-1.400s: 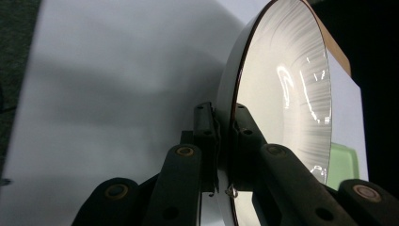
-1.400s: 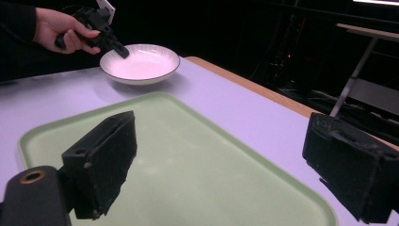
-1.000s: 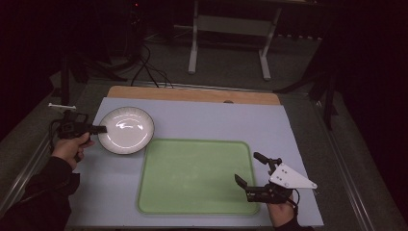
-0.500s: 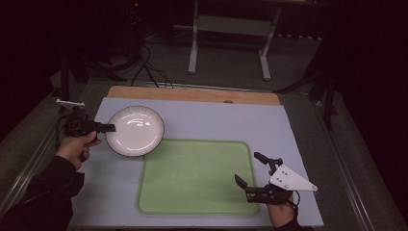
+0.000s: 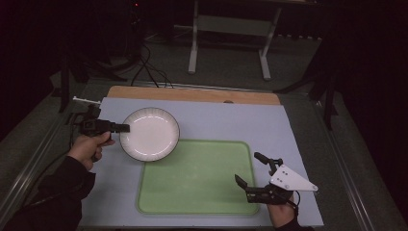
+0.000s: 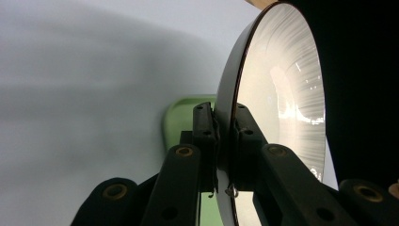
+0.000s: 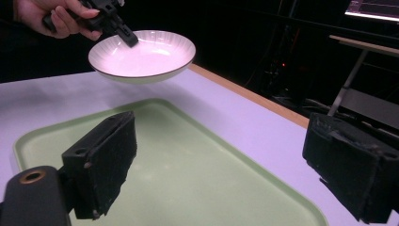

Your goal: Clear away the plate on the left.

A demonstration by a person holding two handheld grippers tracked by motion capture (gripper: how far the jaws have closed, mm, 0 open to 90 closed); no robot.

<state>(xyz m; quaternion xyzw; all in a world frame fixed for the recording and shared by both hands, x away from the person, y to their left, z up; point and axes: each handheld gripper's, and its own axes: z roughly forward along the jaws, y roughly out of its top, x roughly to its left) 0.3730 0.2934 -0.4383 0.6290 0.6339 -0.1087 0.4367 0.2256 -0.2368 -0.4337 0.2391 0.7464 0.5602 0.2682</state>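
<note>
Left gripper clamped on the rim of a shallow white ribbed plate with a dark edge — jaws shut either side of the rim in the left gripper view. Plate held clear of the table, over the pale lilac mat and the far-left corner of the flat green plastic tray. Right gripper near the tray's right edge — jaws wide apart, apparently holding nothing.
</note>
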